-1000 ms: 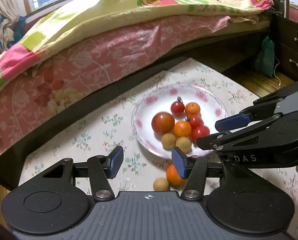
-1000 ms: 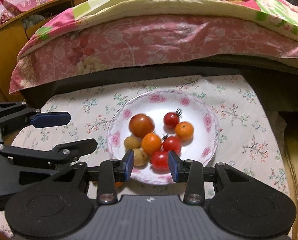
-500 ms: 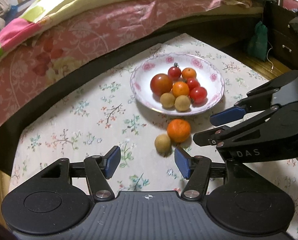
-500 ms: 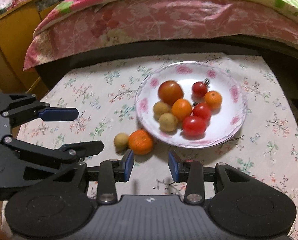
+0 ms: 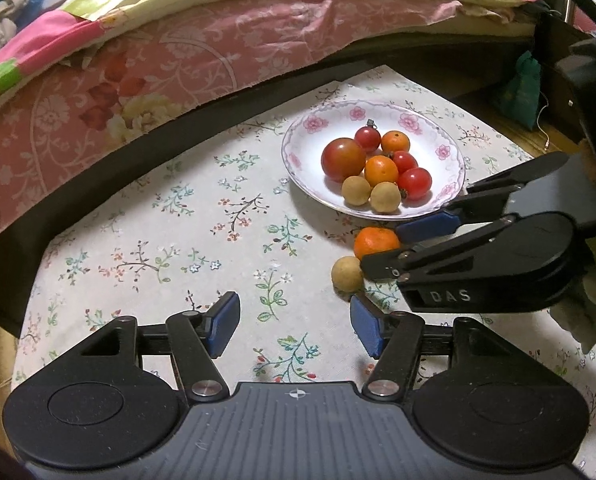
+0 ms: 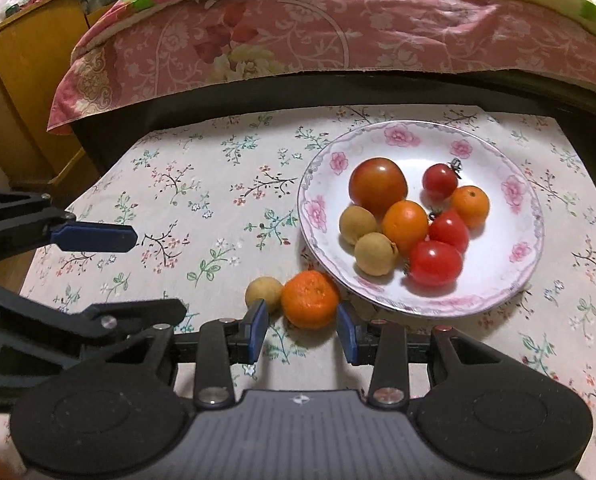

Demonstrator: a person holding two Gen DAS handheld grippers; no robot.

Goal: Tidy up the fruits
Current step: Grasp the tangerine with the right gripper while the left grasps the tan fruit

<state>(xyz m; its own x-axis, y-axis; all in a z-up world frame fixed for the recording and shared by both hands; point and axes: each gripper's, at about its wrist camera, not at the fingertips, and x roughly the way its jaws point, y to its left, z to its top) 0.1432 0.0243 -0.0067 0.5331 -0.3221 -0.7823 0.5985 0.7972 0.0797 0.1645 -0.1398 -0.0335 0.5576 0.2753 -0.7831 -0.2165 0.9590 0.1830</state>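
A white floral plate [image 5: 310,126] [image 6: 514,276] holds several tomatoes, small oranges and tan longans. A loose mandarin [image 5: 376,242] [image 6: 310,299] and a loose longan [image 5: 346,274] [image 6: 263,290] lie on the tablecloth just in front of the plate. My right gripper [image 6: 301,330] is open, its blue pads on either side of the mandarin's near edge, not closed on it. My left gripper [image 5: 293,326] is open and empty, a little left of and behind the longan. The right gripper also shows in the left wrist view [image 5: 402,248].
The fruit sits on a floral tablecloth [image 5: 177,220] over a low table. A bed with pink floral bedding [image 5: 177,60] runs along the far edge. A wooden cabinet [image 6: 21,80] stands at the left, dark furniture [image 5: 554,48] at the right.
Both grippers have pulled back from the plate toward the near side. The right gripper has shifted left and now has the loose mandarin between its open fingers. Both stayed open.
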